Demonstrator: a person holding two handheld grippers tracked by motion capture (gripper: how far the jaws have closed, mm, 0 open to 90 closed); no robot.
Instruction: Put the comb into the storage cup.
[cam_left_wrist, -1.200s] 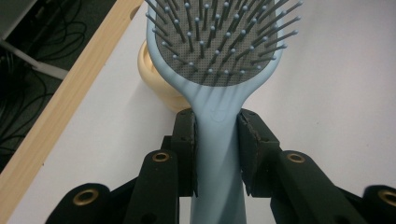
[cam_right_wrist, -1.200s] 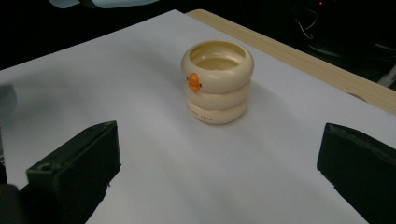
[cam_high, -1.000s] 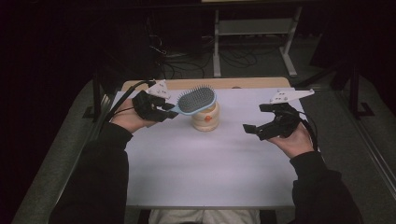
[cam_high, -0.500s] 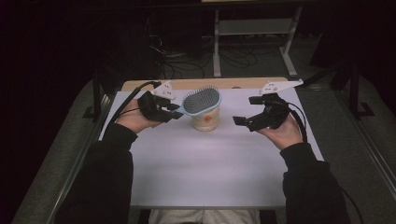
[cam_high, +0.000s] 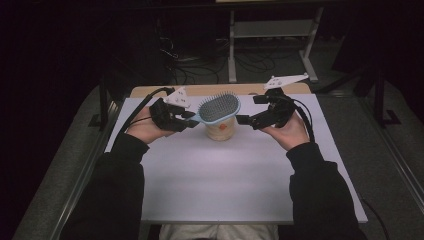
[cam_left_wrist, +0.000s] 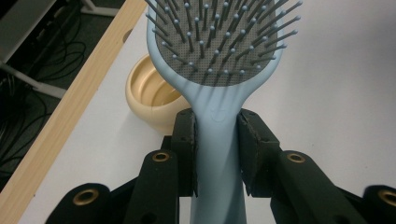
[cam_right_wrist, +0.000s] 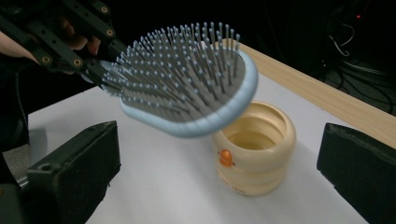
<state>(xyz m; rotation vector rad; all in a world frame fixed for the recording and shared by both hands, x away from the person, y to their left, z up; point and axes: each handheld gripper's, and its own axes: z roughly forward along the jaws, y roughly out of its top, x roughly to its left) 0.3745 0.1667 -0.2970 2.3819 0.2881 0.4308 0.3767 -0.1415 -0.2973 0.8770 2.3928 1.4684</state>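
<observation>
A light-blue hairbrush (cam_high: 218, 108) (cam_left_wrist: 219, 51) (cam_right_wrist: 187, 88) with grey bristles facing up hangs over a cream ribbed cup (cam_high: 220, 130) (cam_left_wrist: 152, 93) (cam_right_wrist: 254, 149). My left gripper (cam_high: 187, 119) (cam_left_wrist: 217, 149) is shut on the brush's handle, its pads pressing both sides. In the right gripper view that left gripper (cam_right_wrist: 74, 42) holds the brush from the upper left. My right gripper (cam_high: 245, 119) (cam_right_wrist: 219, 182) is open just right of the cup, its wide jaws standing to either side of the cup and brush head without touching them.
A white sheet (cam_high: 225, 175) covers the table, with a wooden edge (cam_high: 210, 90) (cam_right_wrist: 327, 98) at the far side. Cables and a metal stand (cam_high: 270, 35) lie on the dark floor beyond. The person's dark sleeves (cam_high: 115, 190) reach in from the near edge.
My right gripper has moved left and slightly up, from the right side of the sheet to close beside the cup. The left gripper and brush have stayed over the cup.
</observation>
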